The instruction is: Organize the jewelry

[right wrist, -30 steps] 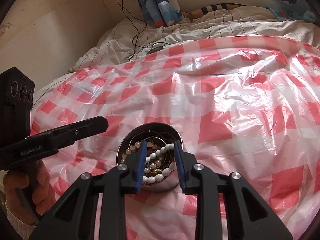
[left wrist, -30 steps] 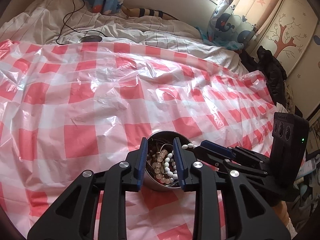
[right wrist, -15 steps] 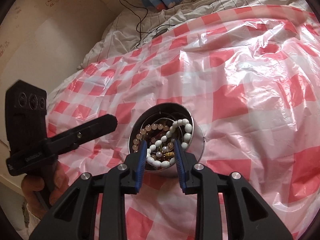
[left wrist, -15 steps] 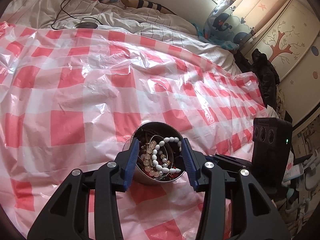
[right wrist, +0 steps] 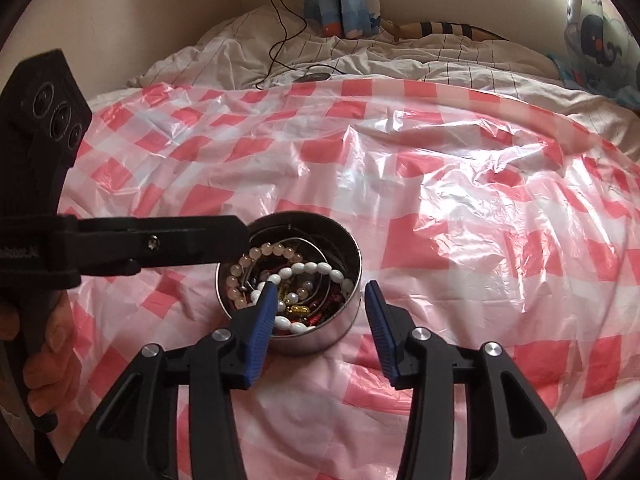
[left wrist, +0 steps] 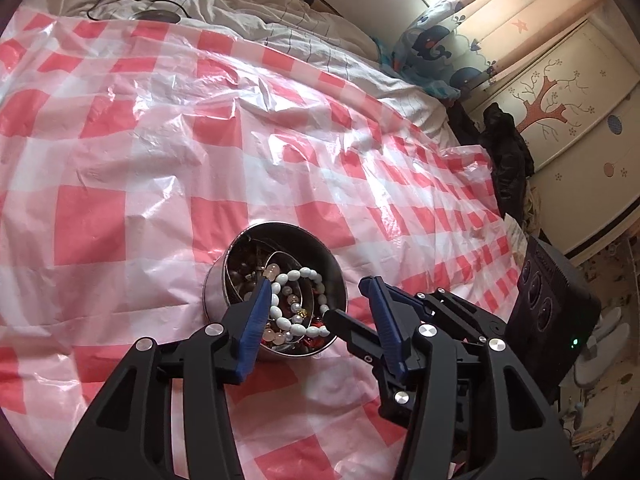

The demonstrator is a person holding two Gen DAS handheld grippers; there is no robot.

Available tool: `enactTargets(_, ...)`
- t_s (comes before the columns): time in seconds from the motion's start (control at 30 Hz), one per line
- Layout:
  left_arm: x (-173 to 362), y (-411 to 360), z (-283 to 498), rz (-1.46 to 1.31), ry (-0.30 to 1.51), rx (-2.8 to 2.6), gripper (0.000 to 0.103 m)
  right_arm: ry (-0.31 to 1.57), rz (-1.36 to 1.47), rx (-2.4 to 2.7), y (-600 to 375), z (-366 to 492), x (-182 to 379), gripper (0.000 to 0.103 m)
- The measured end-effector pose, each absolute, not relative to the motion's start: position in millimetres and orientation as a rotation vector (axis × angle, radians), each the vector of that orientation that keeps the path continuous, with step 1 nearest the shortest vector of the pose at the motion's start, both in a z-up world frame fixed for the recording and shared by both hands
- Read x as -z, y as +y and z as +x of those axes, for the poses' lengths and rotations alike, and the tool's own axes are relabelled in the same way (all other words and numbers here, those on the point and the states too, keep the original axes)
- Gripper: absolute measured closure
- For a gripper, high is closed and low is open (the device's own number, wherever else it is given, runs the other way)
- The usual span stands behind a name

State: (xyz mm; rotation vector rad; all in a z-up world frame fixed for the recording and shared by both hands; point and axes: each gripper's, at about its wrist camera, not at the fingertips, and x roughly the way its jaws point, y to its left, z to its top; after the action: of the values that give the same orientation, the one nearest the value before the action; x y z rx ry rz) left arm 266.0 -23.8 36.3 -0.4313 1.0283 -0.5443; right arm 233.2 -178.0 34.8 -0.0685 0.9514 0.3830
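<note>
The left gripper (left wrist: pixel 316 292) and right gripper (right wrist: pixel 320 294), narrower a second ago, are both opening empty over the jewelry tin (right wrist: pixel 340 330), so nothing is lifted yet.

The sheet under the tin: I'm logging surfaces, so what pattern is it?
Red-and-white checks on the plastic sheet; right wrist view.

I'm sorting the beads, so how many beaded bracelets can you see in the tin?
2: a white bracelet across the tin's middle, and a pale pink bracelet along its left side. More may lie hidden in the tangle beneath.
</note>
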Motion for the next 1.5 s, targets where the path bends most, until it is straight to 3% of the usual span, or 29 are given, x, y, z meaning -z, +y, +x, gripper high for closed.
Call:
enactTargets(0.2, -18, -29, 273, -0.402, 1.072, 0.492, 0.053, 0.947, -0.118, -0.327, -174, 233, -21, 0.04)
enactTargets(0.43, -44, -18, 266, -0.391, 0.977, 0.45, 0.052, 0.924, -0.033, -0.324, -193, 233, -38, 0.039)
enactTargets(0.53, -56, -6, 262, -0.395, 0.922, 0.409, 0.05, 0.913, -0.011, -0.317, -199, 232, -43, 0.035)
enactTargets(0.6, -63, -2, 258, -0.359, 0.88, 0.345, 0.046, 0.908, -0.017, -0.301, -202, 231, -45, 0.032)
enactTargets(0.77, -68, -1, 237, -0.15, 0.778, 0.152, 0.024, 0.912, -0.045, -0.268, -204, 226, -45, 0.027)
enactTargets(0.97, -61, -5, 212, 0.039, 0.771, 0.085, 0.02, 0.897, -0.105, -0.256, -200, 211, -46, 0.021)
enactTargets(1.13, -65, -6, 179, -0.006, 0.76, 0.055, 0.015, 0.902, -0.132, -0.24, -203, 188, -49, 0.021)
enactTargets(1.23, -63, -13, 158, -0.014, 0.761, 0.061, 0.014, 0.867, -0.067, -0.191, -217, 162, -54, 0.015)
enactTargets(1.5, -62, -16, 132, -0.019, 0.743, 0.062, 0.008, 0.849, 0.007, -0.095, -229, 128, -47, 0.014)
